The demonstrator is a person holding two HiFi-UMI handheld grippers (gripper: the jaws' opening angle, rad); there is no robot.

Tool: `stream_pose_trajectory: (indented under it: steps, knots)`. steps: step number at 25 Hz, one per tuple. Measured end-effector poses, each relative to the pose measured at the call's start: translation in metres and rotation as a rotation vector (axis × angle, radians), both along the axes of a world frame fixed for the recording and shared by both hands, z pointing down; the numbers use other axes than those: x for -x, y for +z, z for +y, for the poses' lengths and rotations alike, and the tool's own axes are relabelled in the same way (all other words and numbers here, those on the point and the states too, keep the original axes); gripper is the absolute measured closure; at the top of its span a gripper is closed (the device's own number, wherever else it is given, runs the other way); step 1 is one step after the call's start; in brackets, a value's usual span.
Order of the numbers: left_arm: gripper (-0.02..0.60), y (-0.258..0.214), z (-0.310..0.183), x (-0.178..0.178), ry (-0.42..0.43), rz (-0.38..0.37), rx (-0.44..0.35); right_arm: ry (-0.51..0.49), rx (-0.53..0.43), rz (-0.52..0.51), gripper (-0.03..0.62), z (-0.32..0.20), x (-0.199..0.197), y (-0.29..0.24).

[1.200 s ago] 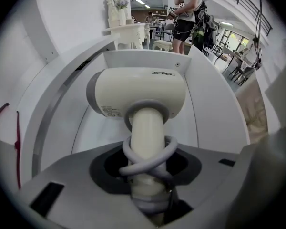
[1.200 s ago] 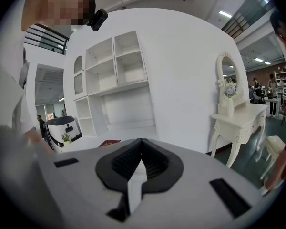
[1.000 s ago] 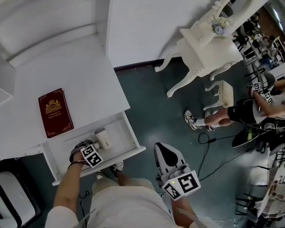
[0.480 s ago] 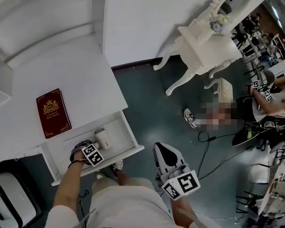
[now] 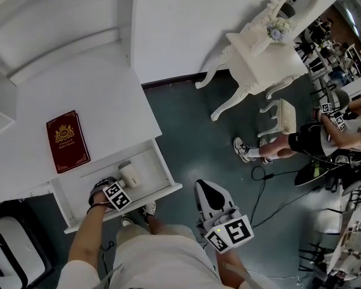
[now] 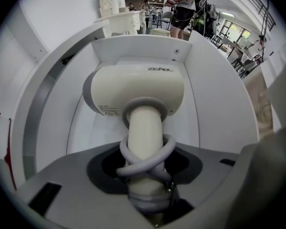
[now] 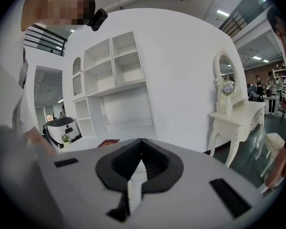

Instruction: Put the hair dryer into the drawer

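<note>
The cream hair dryer lies in the open white drawer, its barrel toward the drawer's right end. My left gripper points straight down over the drawer's left part. In the left gripper view the hair dryer fills the middle. Its handle, wrapped with a grey cord, runs back between the jaws of the left gripper, which is shut on it. My right gripper hangs apart over the dark floor, right of the drawer. In its own view the right gripper is shut with nothing in it.
A dark red book lies on the white cabinet top above the drawer. A white dressing table and stool stand at the right, with a seated person and cables beyond. A white machine sits at the lower left.
</note>
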State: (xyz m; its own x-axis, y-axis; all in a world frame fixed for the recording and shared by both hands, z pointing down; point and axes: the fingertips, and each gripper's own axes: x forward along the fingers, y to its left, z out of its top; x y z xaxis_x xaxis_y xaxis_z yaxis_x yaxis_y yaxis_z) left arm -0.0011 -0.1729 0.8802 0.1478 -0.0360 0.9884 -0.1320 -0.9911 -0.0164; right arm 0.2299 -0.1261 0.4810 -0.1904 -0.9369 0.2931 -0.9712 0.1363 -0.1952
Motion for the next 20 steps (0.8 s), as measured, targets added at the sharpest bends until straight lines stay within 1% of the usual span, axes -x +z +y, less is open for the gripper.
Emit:
stream_pose_trajectory:
  steps: [5,10,12,17,20]
  knots:
    - [0.383,-0.001,0.0,0.0,0.001,-0.003,-0.001,0.01,-0.008,0.0,0.586,0.006,-0.005,-0.002]
    - [0.373,-0.002,-0.004,0.003,0.026,-0.03,-0.052,0.022,-0.011,-0.006,0.586,0.014,-0.008,-0.003]
    - [0.373,-0.003,-0.002,0.004,0.031,-0.037,-0.056,0.026,-0.015,-0.01,0.586,0.018,-0.01,-0.005]
    - [0.368,-0.006,-0.003,0.007,0.02,-0.042,-0.085,0.032,-0.023,-0.013,0.586,0.026,-0.011,-0.007]
    - [0.352,-0.007,-0.004,0.011,0.003,-0.04,-0.11,0.039,-0.026,-0.012,0.586,0.033,-0.011,-0.009]
